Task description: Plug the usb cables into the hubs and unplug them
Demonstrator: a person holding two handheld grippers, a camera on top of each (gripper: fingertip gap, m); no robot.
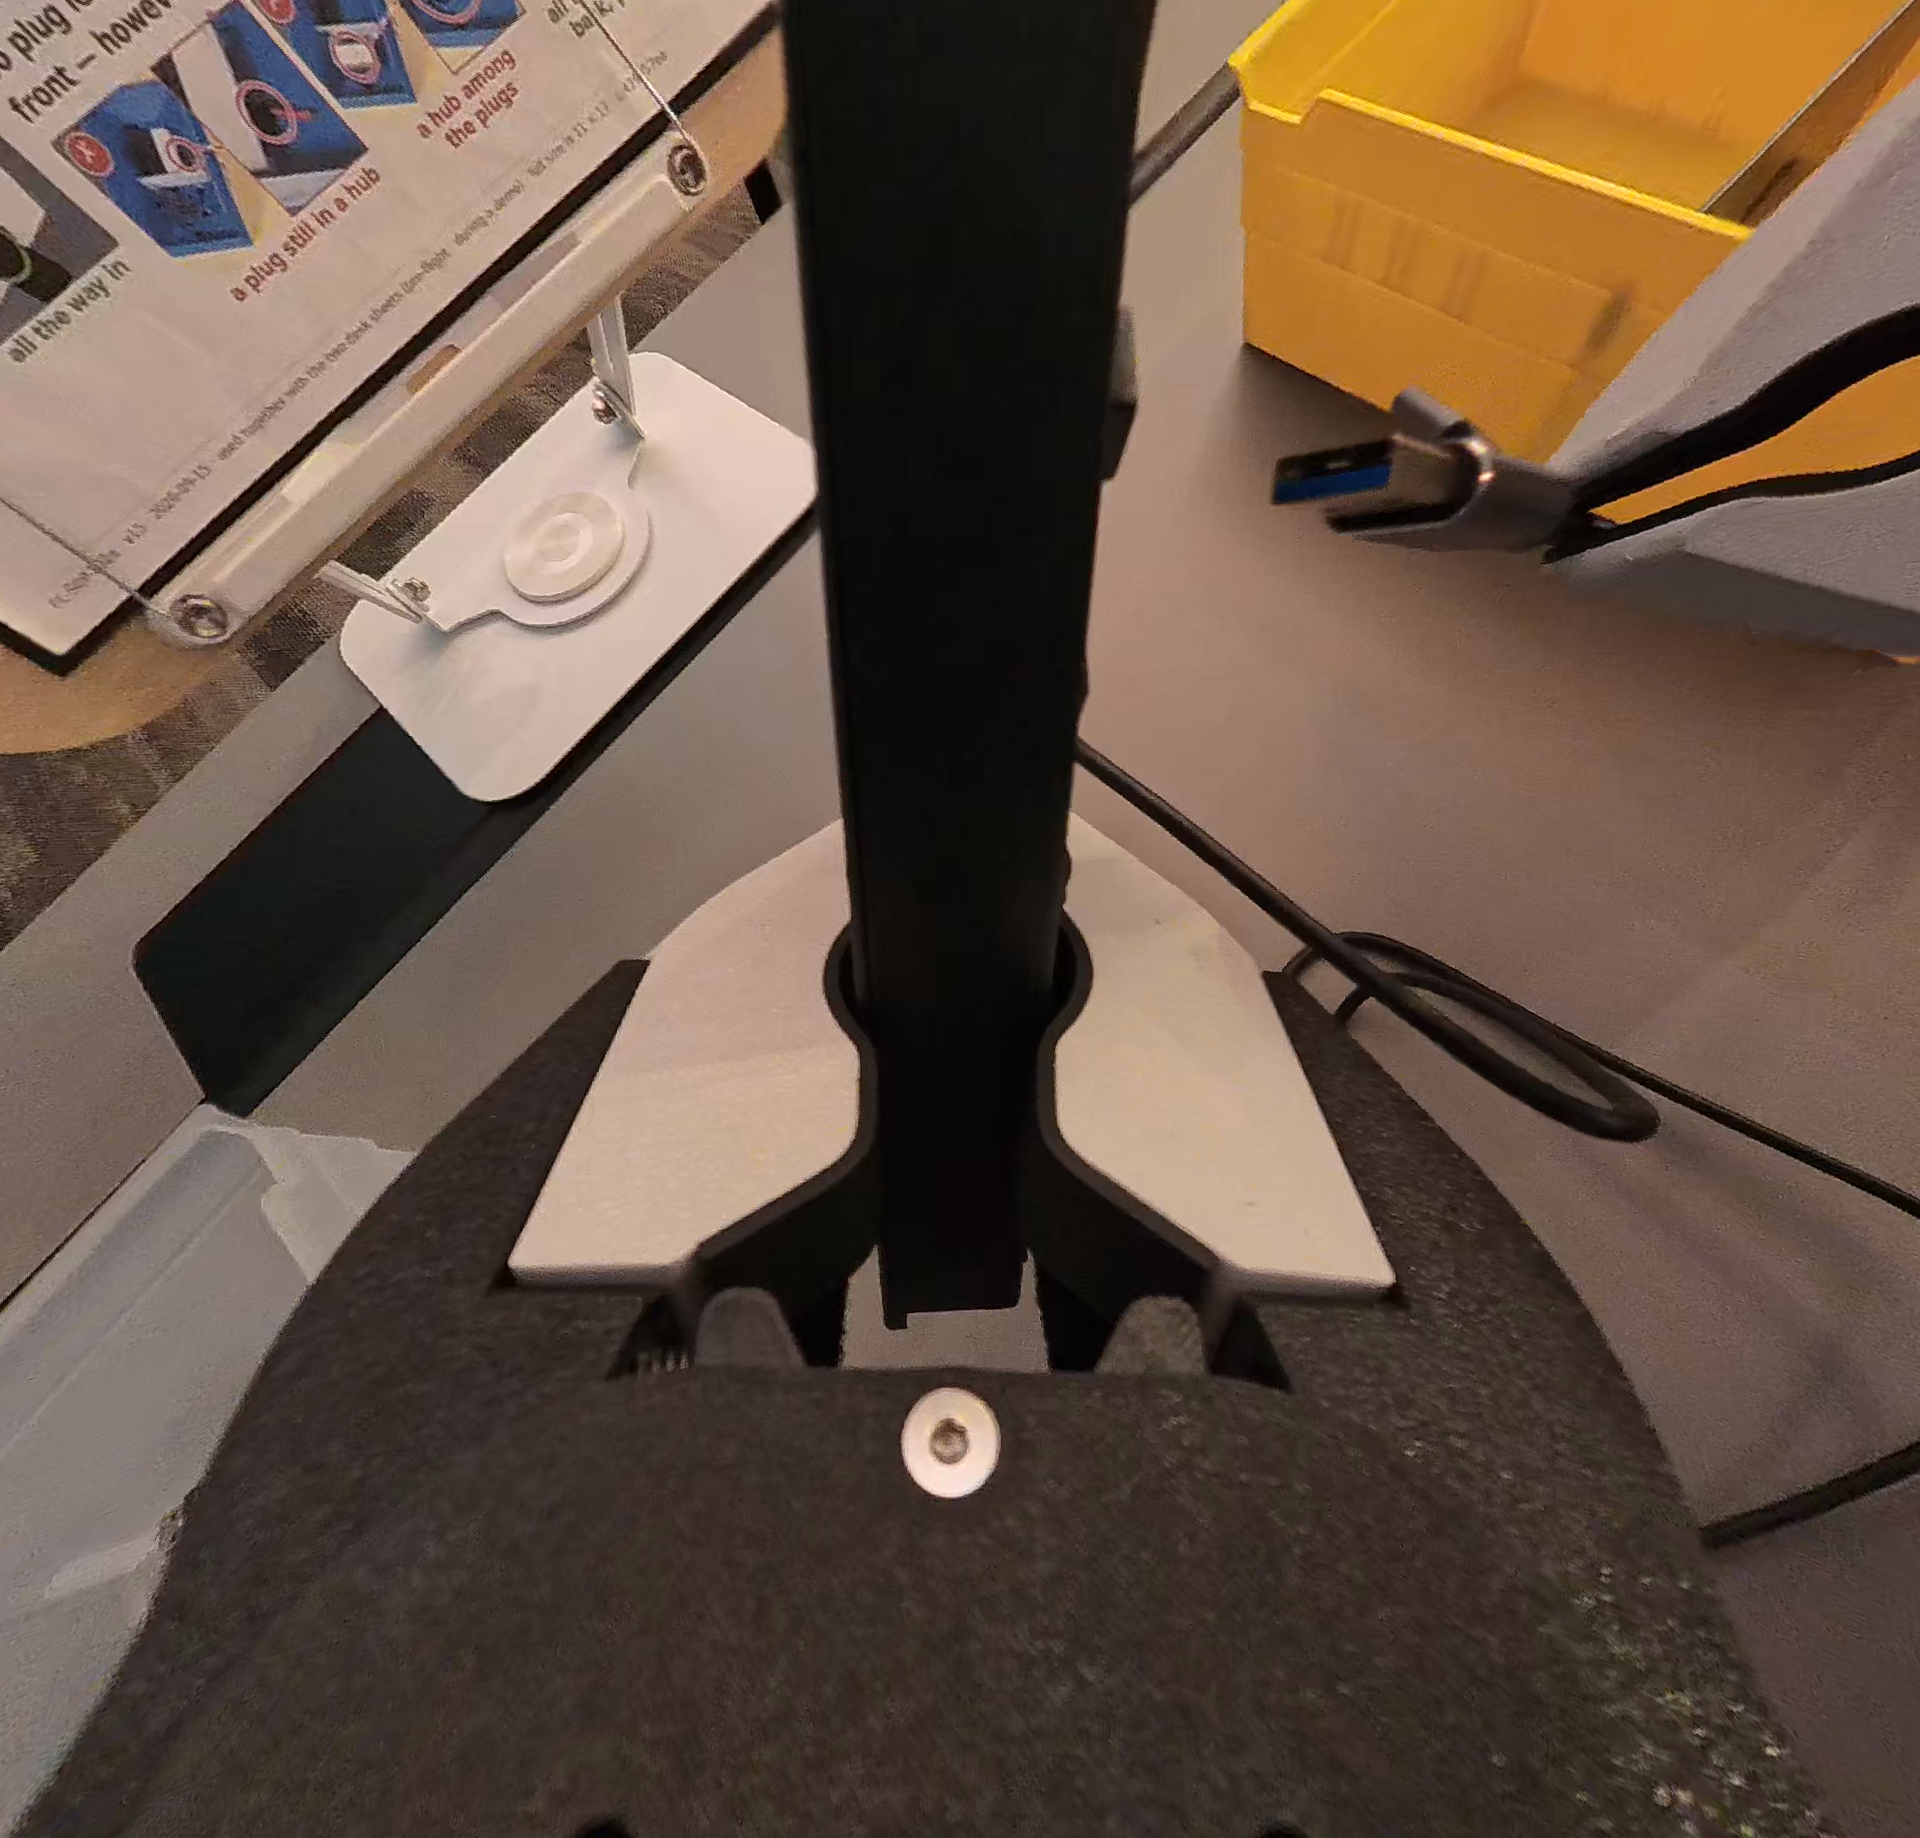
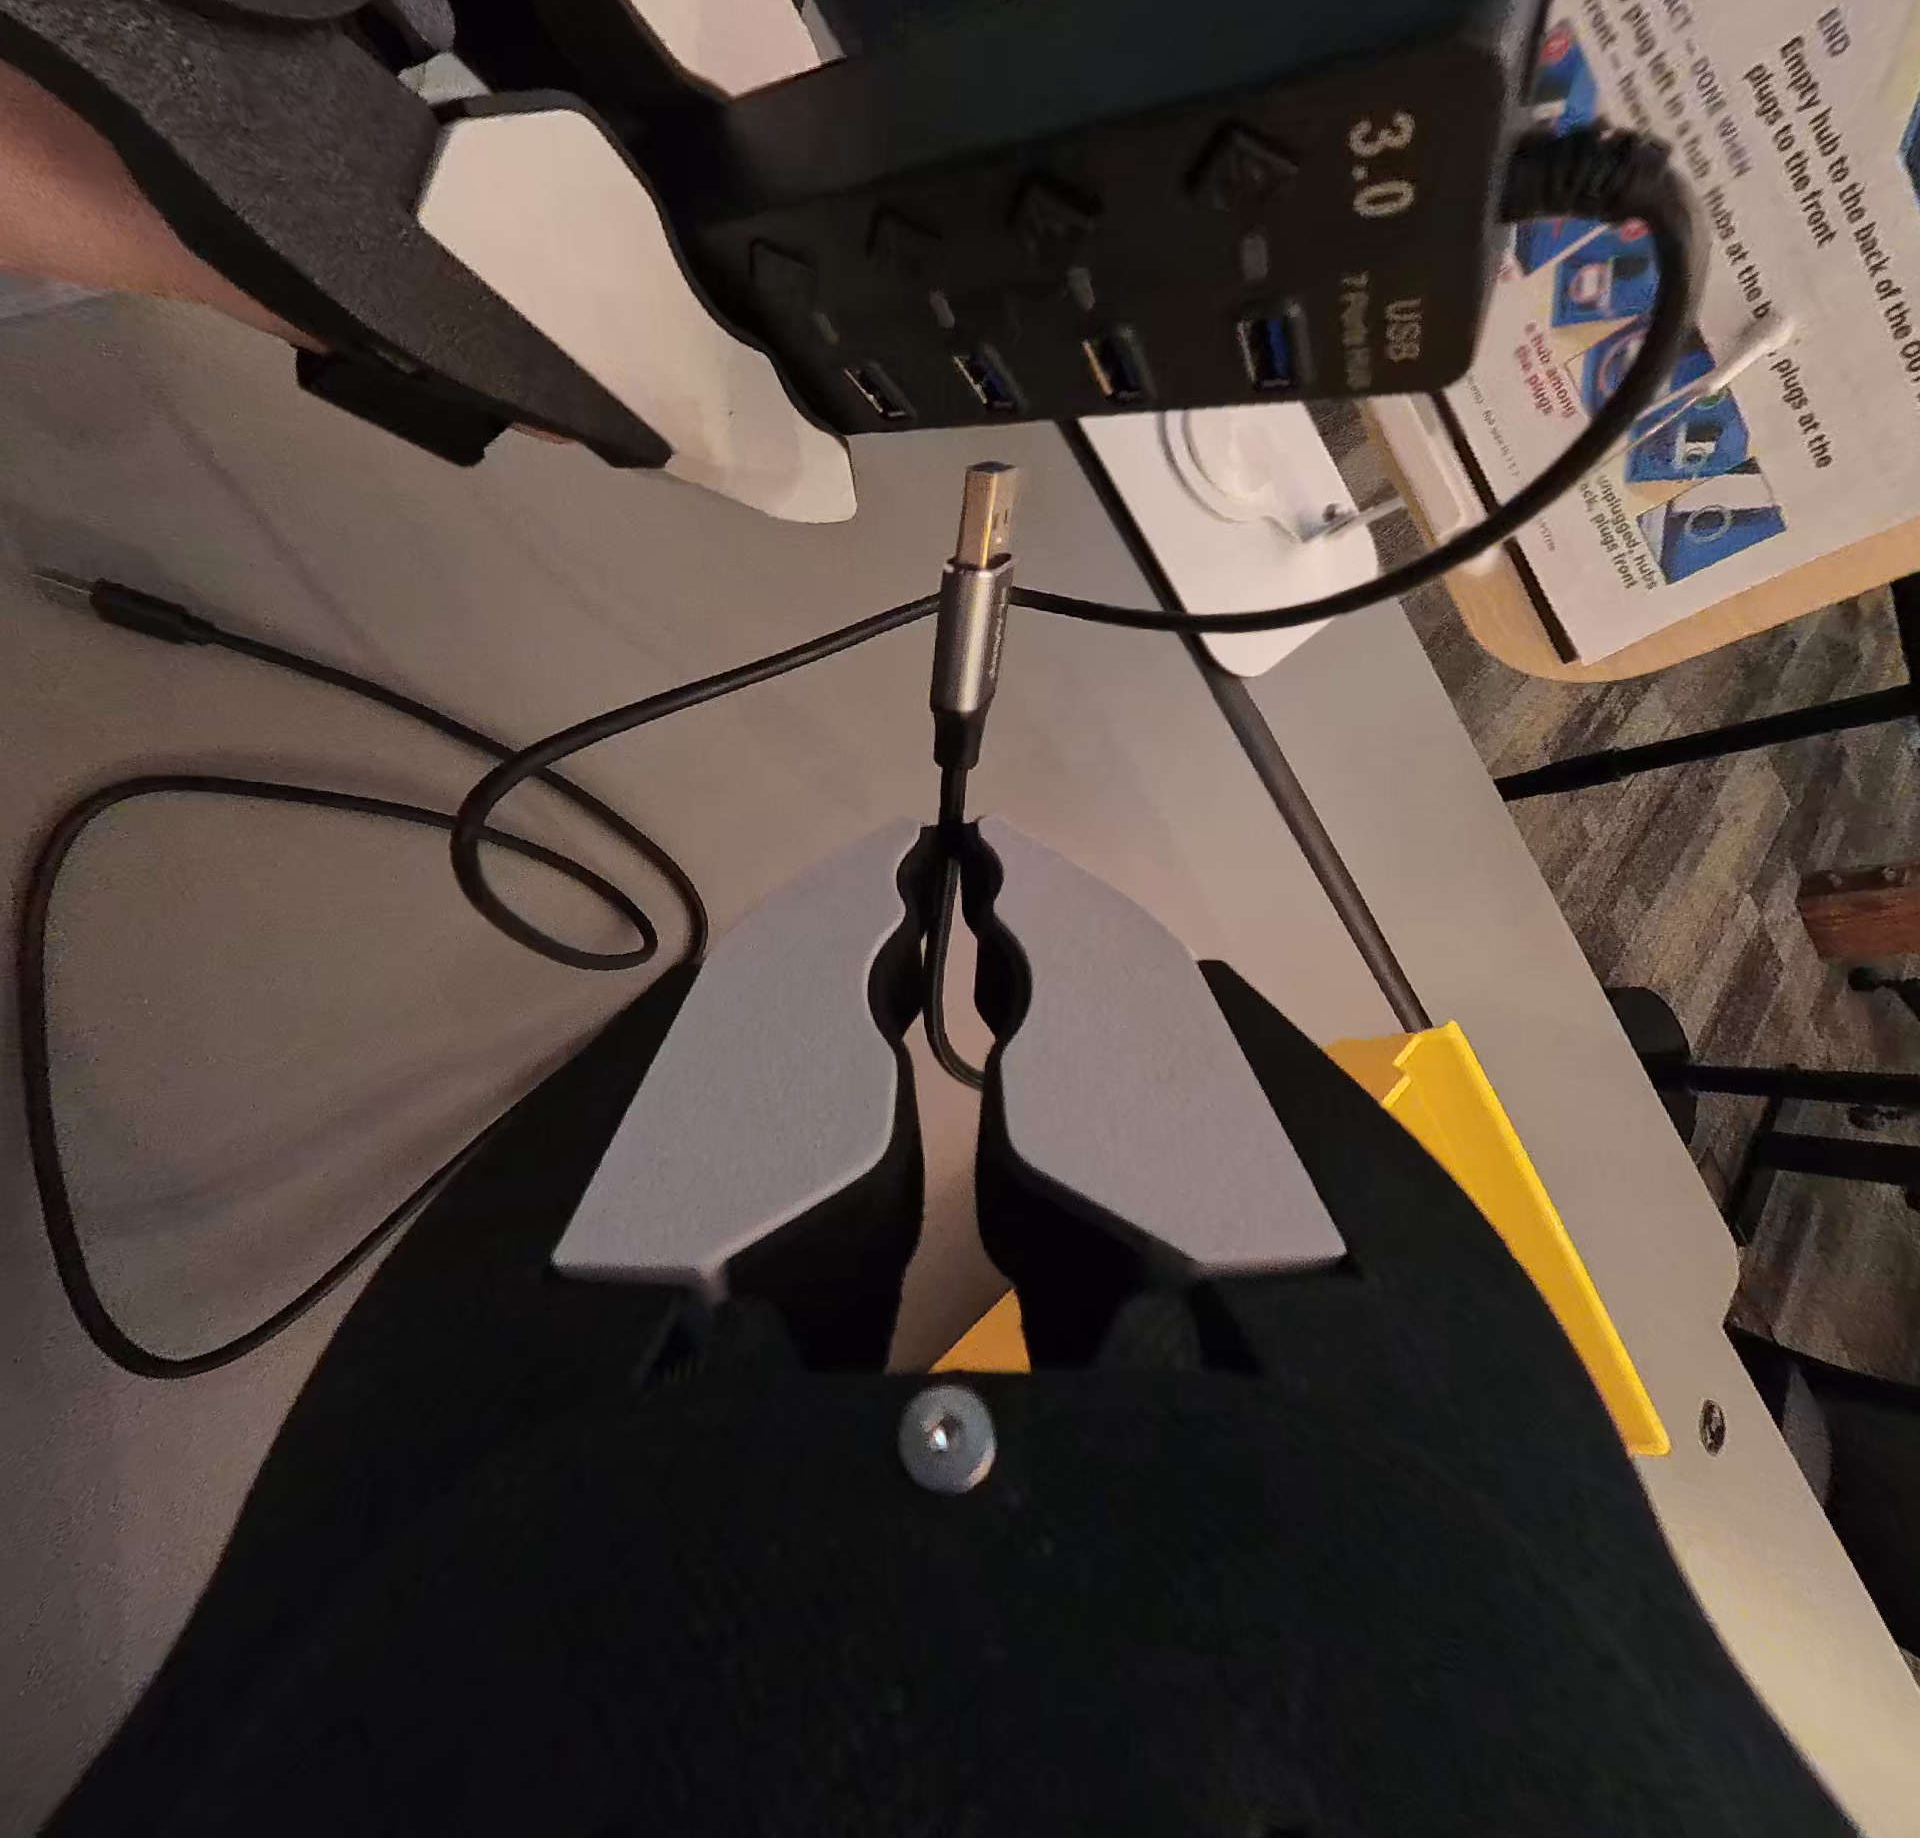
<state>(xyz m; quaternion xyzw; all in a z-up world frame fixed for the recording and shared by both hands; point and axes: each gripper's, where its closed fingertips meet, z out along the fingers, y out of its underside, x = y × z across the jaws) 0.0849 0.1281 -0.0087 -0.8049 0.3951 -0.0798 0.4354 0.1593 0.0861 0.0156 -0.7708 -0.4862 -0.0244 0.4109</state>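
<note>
My left gripper [image 1: 956, 853] is shut on a black USB hub [image 1: 956, 438], seen edge-on as a tall bar. In the right wrist view the hub [image 2: 1091, 178] shows a row of empty ports and switches, held between the left gripper's white fingers [image 2: 582, 261]. My right gripper [image 2: 951, 827] is shut on the cable just behind a silver USB plug [image 2: 977, 583]. The plug sticks out past the fingertips and its tip is just short of the second port from the left. In the left wrist view the right gripper [image 1: 1621, 500] holds the plug [image 1: 1351, 484] right of the hub, apart from it.
A yellow bin [image 1: 1455, 230] stands at the back right and also shows in the right wrist view [image 2: 1507, 1217]. An instruction sheet [image 1: 312, 178] sits on a white stand [image 1: 582, 583]. The hub's own cable [image 2: 1621, 438] and a loose black cable [image 2: 62, 1009] loop over the grey table. The tips of one gripper are about 10 cm away from the tips of the other.
</note>
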